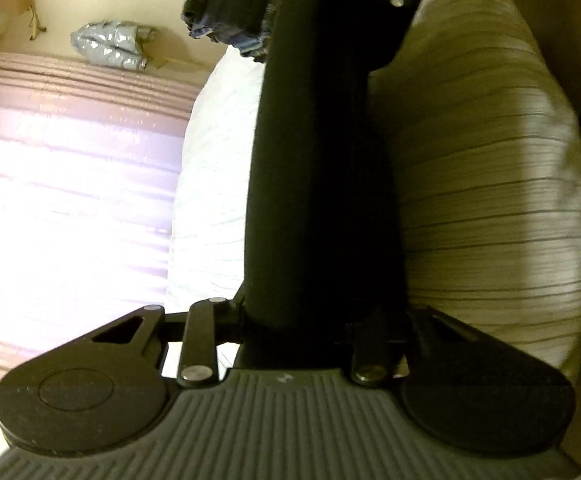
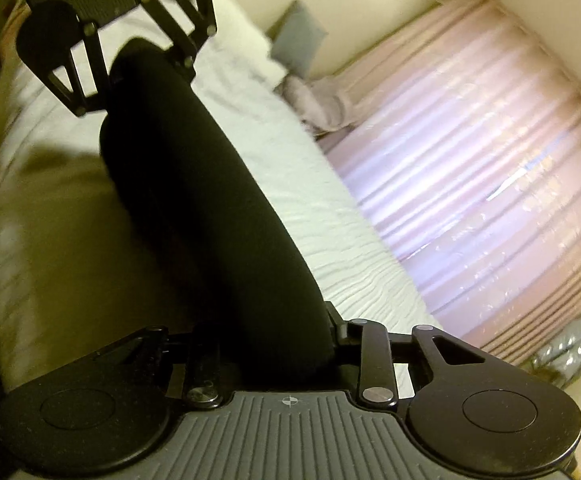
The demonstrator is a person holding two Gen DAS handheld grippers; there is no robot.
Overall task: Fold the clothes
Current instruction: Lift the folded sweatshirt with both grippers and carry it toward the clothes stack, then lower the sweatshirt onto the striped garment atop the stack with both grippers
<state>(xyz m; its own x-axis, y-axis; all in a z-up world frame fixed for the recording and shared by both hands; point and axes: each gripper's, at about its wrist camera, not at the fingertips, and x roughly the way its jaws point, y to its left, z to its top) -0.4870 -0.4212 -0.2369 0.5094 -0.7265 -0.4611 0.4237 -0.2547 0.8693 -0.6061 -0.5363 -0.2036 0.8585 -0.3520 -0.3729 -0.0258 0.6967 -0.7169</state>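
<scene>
A black garment is seen stretched taut between the two tools, one end gathered in the closed jaws of the left gripper and the other clamped in the right gripper, and it is held up over the white bedding. Since only a rolled edge appears to be pinched at each end, the cloth could be pulled free by further tension. A crooked fold would follow if the ends were laid down unevenly.
</scene>
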